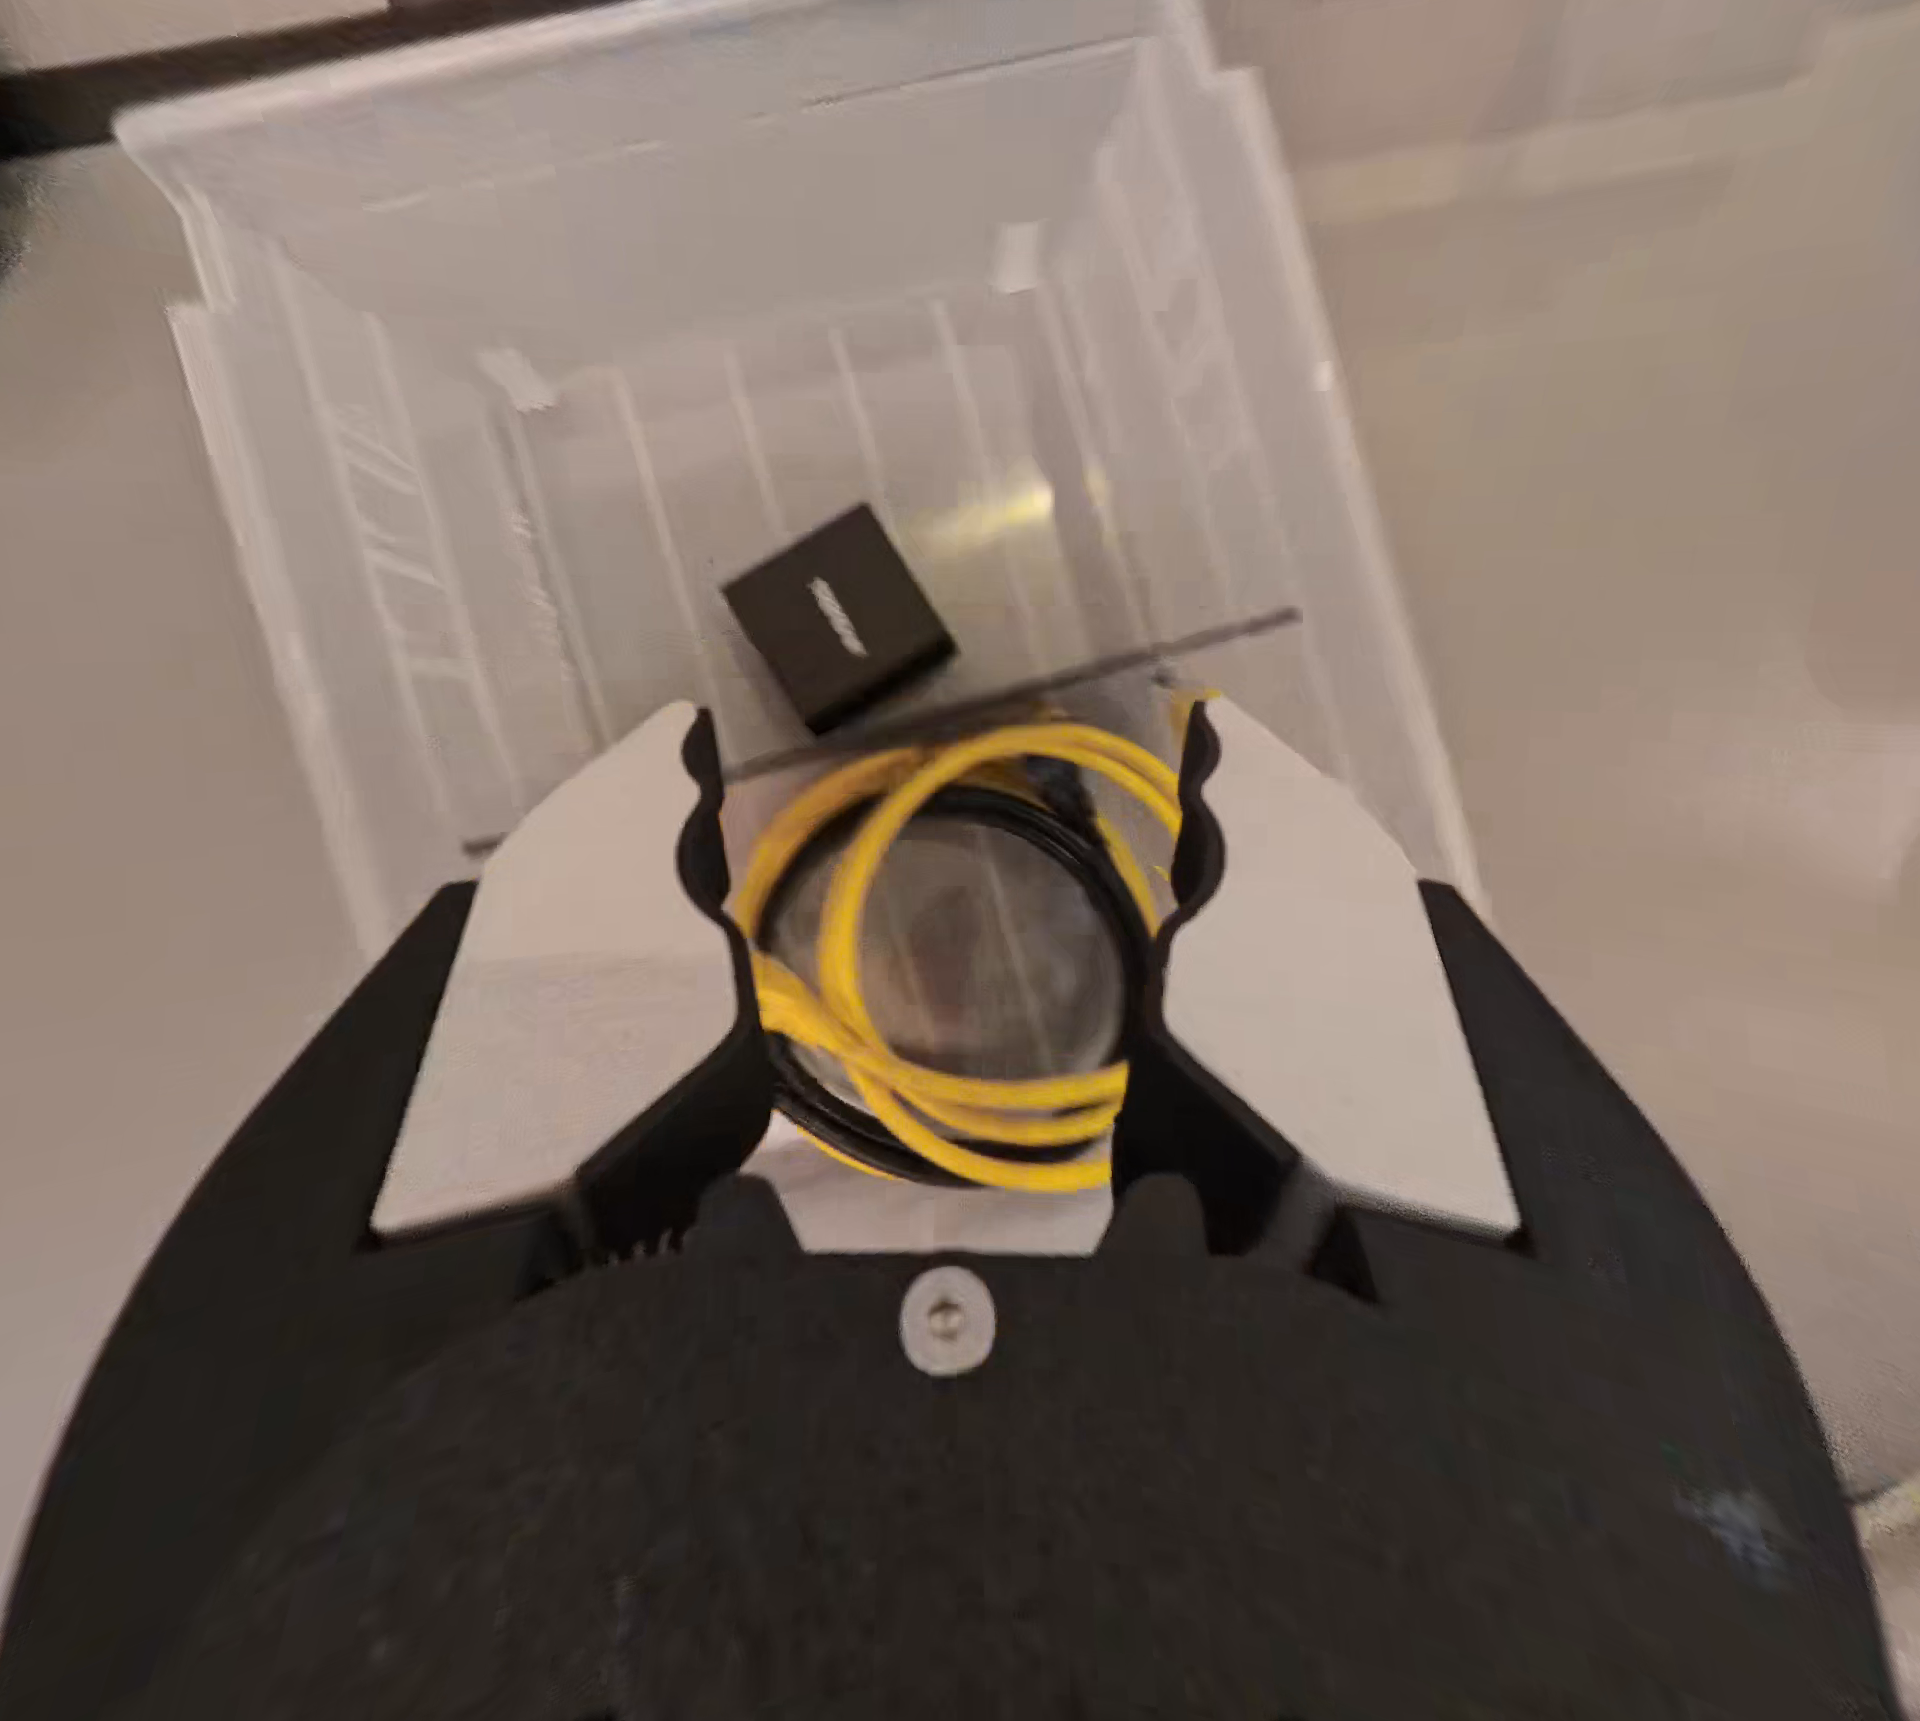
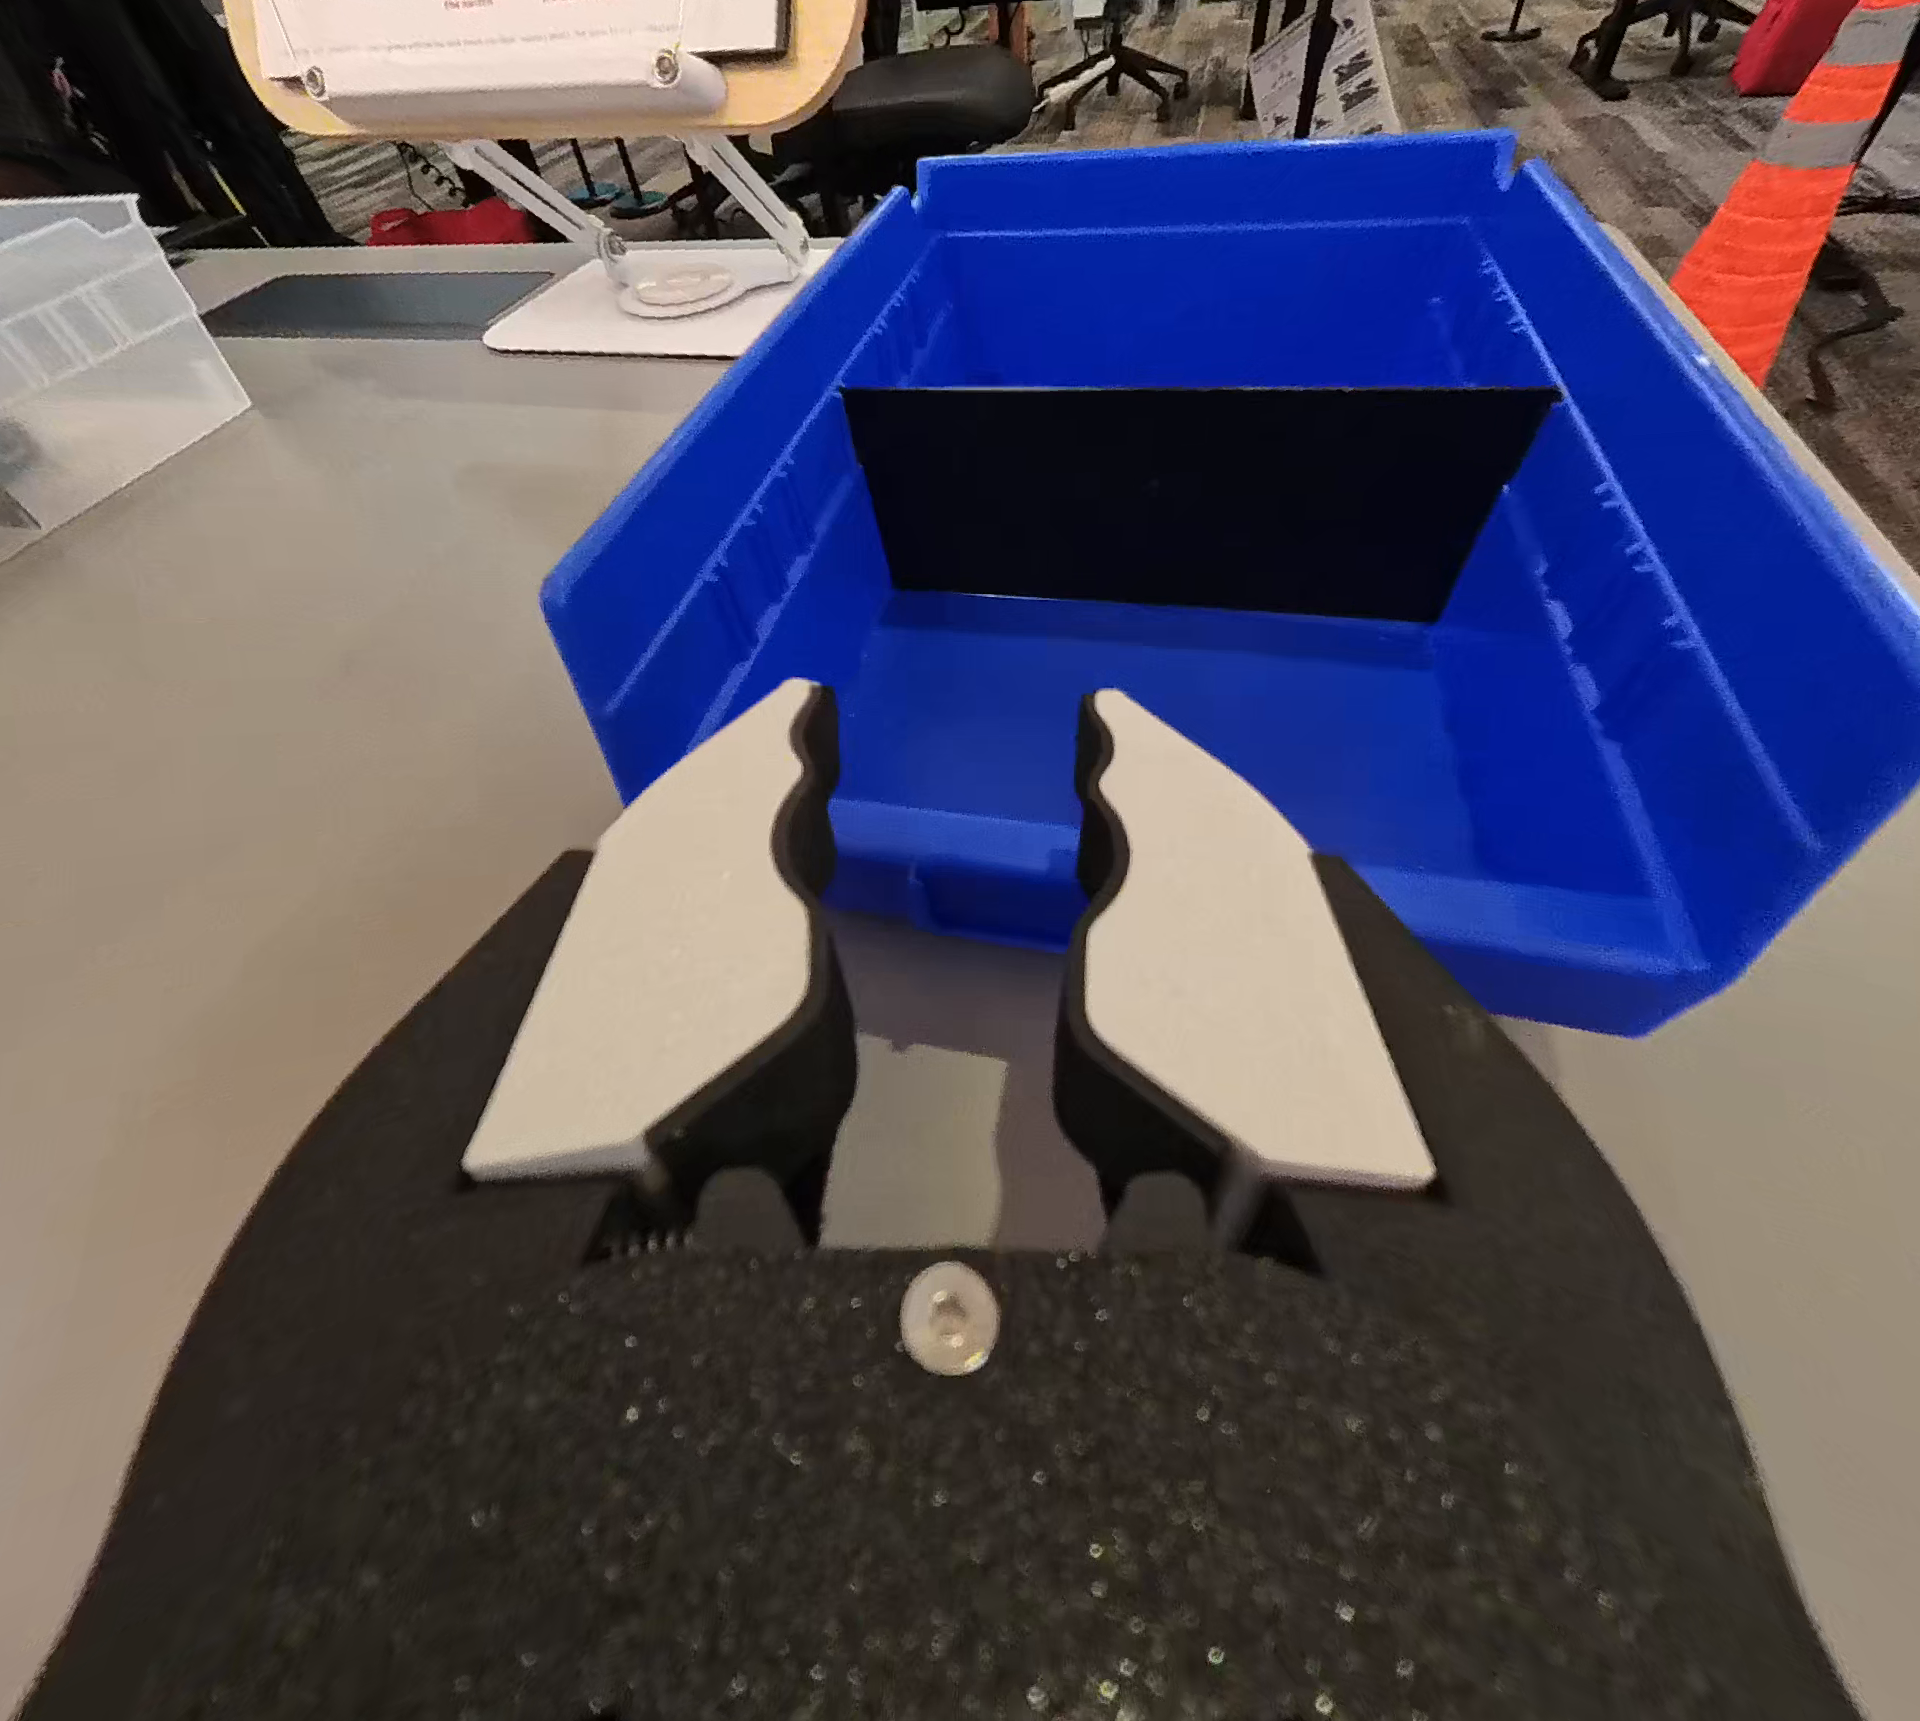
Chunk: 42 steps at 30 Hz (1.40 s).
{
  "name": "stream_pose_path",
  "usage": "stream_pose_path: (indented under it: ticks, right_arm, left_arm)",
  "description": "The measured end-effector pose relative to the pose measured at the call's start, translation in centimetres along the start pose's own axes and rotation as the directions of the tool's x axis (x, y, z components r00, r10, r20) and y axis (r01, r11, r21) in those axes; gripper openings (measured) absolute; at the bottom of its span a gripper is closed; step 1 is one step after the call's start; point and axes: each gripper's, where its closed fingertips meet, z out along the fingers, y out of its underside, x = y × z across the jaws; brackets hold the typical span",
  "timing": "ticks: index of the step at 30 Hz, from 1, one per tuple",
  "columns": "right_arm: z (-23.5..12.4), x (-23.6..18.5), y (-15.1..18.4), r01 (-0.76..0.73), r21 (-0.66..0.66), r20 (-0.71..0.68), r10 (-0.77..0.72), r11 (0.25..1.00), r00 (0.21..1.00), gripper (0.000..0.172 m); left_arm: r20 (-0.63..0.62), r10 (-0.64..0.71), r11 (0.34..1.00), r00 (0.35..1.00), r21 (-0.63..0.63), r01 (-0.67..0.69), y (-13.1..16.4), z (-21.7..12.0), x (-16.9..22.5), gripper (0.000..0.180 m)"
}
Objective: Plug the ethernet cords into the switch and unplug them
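My left gripper (image 1: 940, 715) hangs over the clear bin (image 1: 665, 113), and the trouble I expect starts there. The yellow ethernet cords (image 1: 935, 944) lie coiled in a loose tangle with a black cord (image 1: 1049, 824) directly below my spread fingers, in the near compartment. If I come down and close without picking out one plug end, I judge I will pinch several loops at once and drag the whole bundle up. This view is also smeared, so I cannot tell where each plug sits. The switch (image 1: 836, 617), a small black box, lies just beyond my fingertips, behind the thin divider (image 1: 1039, 684). It looks light and loose, so a snagged cord could tip or slide it, and pushing a plug in with nothing steadying it would likely shove it away.

As for that tool, its jaws are spread wide and released. The cords show between the fingers (image 1: 701, 798), but neither pad presses on them.

To the right, my right gripper (image 2: 956, 700) floats at the near lip of the blue bin (image 2: 727, 528), jaws partly apart and gripping nothing. Past its tips I see only bare blue floor and a dark divider (image 2: 1174, 497).
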Motion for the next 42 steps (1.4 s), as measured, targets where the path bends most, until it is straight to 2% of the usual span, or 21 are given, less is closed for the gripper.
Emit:
stream_pose_path:
  ticks: [2, 4, 6, 8, 13, 17, 20, 22, 25, 28, 32, 37, 39, 42]
  right_arm:
    - [0.1, -0.3, 0.0, 0.01, -0.005, 0.013, -0.01, 1.0, 1.0, 0.043]
    - [0.2, -0.6, 0.0, 0.028, -0.012, 0.02, -0.027, 1.0, 0.999, 0.043]
    - [0.3, -0.9, 0.0, 0.038, -0.018, 0.031, -0.038, 0.999, 0.999, 0.043]
    - [0.3, -1.3, 0.0, 0.046, -0.021, 0.043, -0.045, 0.999, 0.998, 0.043]
    - [0.3, -1.7, 0.1, 0.087, -0.028, 0.056, -0.086, 0.996, 0.995, 0.043]
    - [0.3, -1.9, 0.4, 0.089, -0.041, 0.085, -0.086, 0.995, 0.993, 0.044]
    - [0.4, -1.7, 0.4, 0.096, -0.042, 0.091, -0.091, 0.995, 0.992, 0.043]
    - [0.4, -1.6, 0.3, 0.083, -0.041, 0.1, -0.079, 0.996, 0.992, 0.043]
    - [0.1, -1.8, 0.1, 0.074, -0.036, 0.111, -0.069, 0.997, 0.991, 0.043]
    - [-0.3, -1.9, -0.4, 0.114, -0.017, 0.091, -0.112, 0.993, 0.99, 0.043]
    - [-0.5, -2.9, -1.1, 0.194, 0.006, 0.091, -0.194, 0.981, 0.977, 0.042]
    - [-0.1, -7.4, -1.6, 0.309, 0.031, 0.167, -0.31, 0.95, 0.936, 0.047]
    - [0.4, -10.5, -1.8, 0.398, 0.051, 0.198, -0.4, 0.916, 0.895, 0.051]
    - [1.3, -17.3, -1.2, 0.497, 0.07, 0.351, -0.488, 0.865, 0.8, 0.072]
  left_arm:
    - [0.011, -0.02, 0.987, 1.0, -0.157, 0.021, -1.1, 2.2, -1.7, 0.088]
    - [0.027, -0.032, 0.948, 0.999, -0.315, 0.038, -1.2, 4.2, -2.8, 0.095]
    - [0.059, -0.032, 0.906, 0.998, -0.419, 0.053, -1.2, 5.9, -3.6, 0.097]
    - [0.063, -0.069, 0.865, 0.996, -0.494, 0.091, -0.8, 7.2, -3.4, 0.099]
    - [0.131, -0.116, 0.797, 0.984, -0.579, 0.172, 1.2, 9.6, -3.6, 0.099]
    - [0.187, -0.138, 0.772, 0.973, -0.594, 0.224, 2.1, 9.9, -4.5, 0.091]
    - [0.18, -0.207, 0.757, 0.962, -0.593, 0.274, 2.6, 10.4, -4.2, 0.062]
    - [0.173, -0.234, 0.745, 0.957, -0.6, 0.291, 2.9, 10.7, -4.0, 0.06]
    - [0.152, -0.186, 0.742, 0.971, -0.626, 0.24, 3.0, 10.5, -4.1, 0.059]
    - [0.097, -0.181, 0.765, 0.979, -0.611, 0.202, 2.5, 10.2, -3.5, 0.059]
    - [-0.061, -0.204, 0.843, 0.977, -0.519, 0.143, -0.9, 8.1, -1.5, 0.058]
    - [-0.246, -0.176, 0.916, 0.953, -0.395, 0.067, -4.1, 2.7, 3.6, 0.058]
    - [-0.308, -0.098, 0.934, 0.946, -0.356, -0.019, -4.1, 0.6, 6.9, 0.058]
    - [-0.366, 0.037, 0.924, 0.93, -0.341, -0.171, -2.2, -1.5, 12.5, 0.058]
